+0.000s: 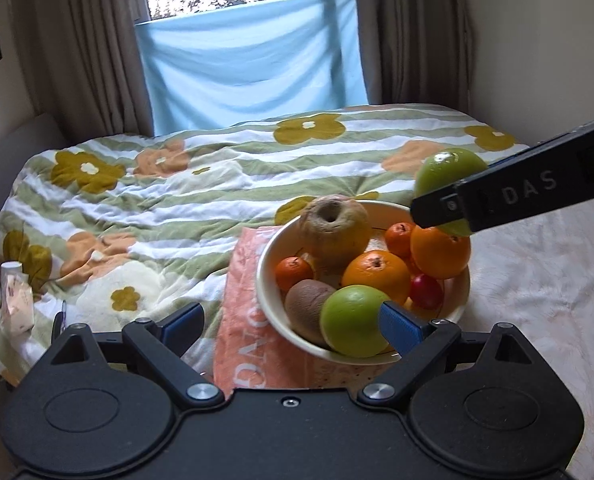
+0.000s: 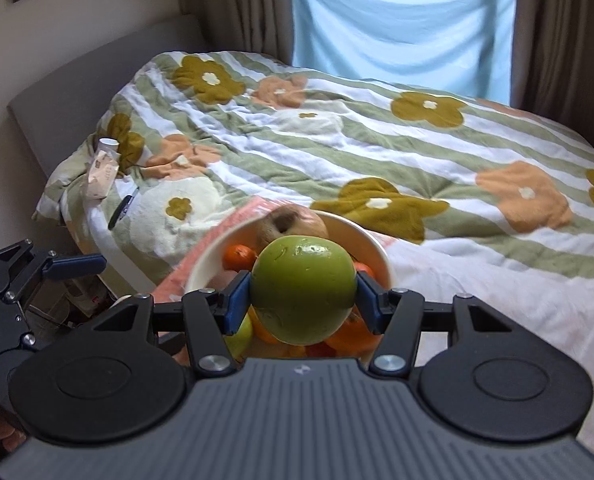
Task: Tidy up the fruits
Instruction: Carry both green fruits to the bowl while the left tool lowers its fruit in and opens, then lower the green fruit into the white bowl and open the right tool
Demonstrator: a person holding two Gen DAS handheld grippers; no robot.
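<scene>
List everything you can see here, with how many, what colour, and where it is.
bowl: one, cream, on the towel on the bed
green apples: two; one in the bowl, one held above it
oranges: two, orange, in the bowl
tangerines: two, orange, in the bowl
kiwi: one, brown, in the bowl
brown fruit: one, tan, at the bowl's back
red fruit: one, in the bowl
towel: one, pink, under the bowl
blanket: one, striped with flowers, on the bed
carton: one, pale, on the bed's left edge
left gripper: black, blue pads, open
right gripper: black, shut on an apple
</scene>
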